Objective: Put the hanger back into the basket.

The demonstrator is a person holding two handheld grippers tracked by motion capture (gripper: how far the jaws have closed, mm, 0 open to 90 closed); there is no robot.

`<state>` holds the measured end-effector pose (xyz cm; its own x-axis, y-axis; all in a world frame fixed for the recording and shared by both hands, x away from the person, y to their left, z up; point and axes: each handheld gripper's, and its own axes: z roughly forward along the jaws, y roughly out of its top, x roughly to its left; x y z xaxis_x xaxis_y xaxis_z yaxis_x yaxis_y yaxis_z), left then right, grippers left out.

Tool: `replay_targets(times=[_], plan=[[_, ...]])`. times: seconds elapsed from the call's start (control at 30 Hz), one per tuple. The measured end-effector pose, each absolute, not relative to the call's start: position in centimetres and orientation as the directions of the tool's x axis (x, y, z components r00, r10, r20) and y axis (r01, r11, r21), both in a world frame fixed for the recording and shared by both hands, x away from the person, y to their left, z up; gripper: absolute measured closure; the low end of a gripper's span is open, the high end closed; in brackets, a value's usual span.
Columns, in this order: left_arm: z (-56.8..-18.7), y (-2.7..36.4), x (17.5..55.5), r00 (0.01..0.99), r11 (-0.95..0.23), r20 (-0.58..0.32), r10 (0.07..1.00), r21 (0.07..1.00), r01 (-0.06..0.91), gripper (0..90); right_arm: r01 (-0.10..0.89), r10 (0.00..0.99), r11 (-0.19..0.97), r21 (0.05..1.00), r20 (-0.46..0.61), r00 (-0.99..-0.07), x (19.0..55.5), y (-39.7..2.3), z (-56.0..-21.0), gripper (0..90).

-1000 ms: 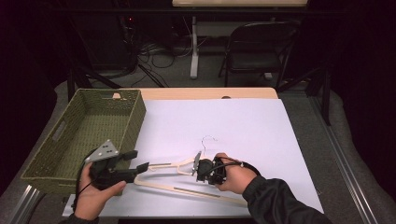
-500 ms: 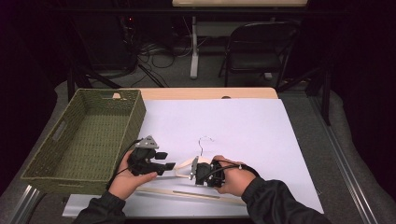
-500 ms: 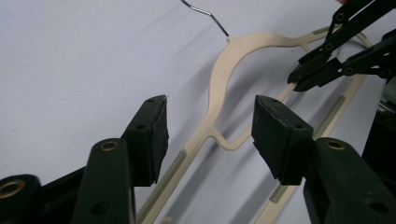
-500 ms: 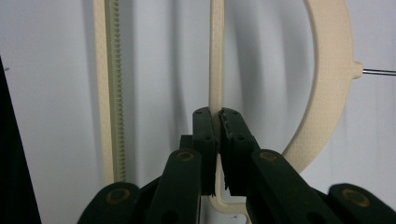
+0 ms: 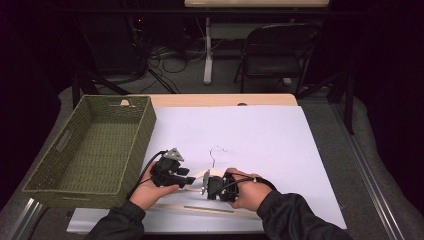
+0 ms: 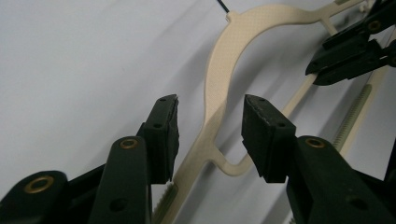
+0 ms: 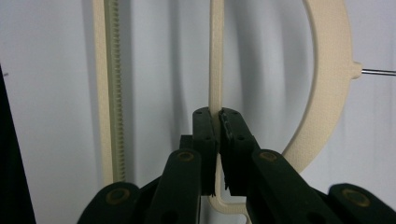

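Both grippers' jaws around hanger point(image 6: 219, 93) (right clamped)

A wooden table point(image 5: 220, 99) with a light brown top carries everything. A large white paper sheet point(image 5: 260, 135) covers most of its surface; only a strip of bare wood shows along the far edge. On the left side stands a green woven rectangular basket point(image 5: 95, 150) with handle openings in its walls, and its right wall stands over the left edge of the sheet. A cream plastic clothes hanger point(image 5: 200, 176) with a thin metal wire hook lies on the white sheet near the front edge, just right of the basket, and its ribbed lower bar points to the right
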<state>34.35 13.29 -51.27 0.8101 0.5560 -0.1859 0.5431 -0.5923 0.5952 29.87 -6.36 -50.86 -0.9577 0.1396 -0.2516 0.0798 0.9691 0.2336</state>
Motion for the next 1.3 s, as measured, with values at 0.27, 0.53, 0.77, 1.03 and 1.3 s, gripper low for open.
replay_targets(times=[0.27,0.53,0.77,1.03,1.3], plan=[[-52.7,11.9,34.8,0.816,-0.642,-0.158,0.556,0.541,0.543,63.5,0.073,0.134,0.970,0.231,-0.258,-0.957,29.8,-6.2,-51.0,85.4],[-52.8,11.4,34.7,0.828,-0.670,-0.135,0.544,0.524,0.526,73.6,0.065,0.124,0.973,0.223,-0.260,-0.958,29.7,-6.1,-51.1,85.4],[-52.7,11.4,34.4,0.842,-0.687,-0.120,0.526,0.524,0.504,76.3,0.099,0.158,0.964,0.245,-0.233,-0.960,29.9,-6.2,-51.2,83.6],[-52.5,11.8,33.9,0.849,-0.688,-0.116,0.516,0.535,0.491,77.5,0.322,0.388,0.846,0.425,-0.077,-0.918,32.3,-9.0,-48.7,72.6],[-52.3,12.0,33.4,0.848,-0.679,-0.121,0.516,0.545,0.491,77.6,0.400,0.482,0.812,0.425,-0.102,-0.870,33.8,-9.0,-49.2,61.8]])
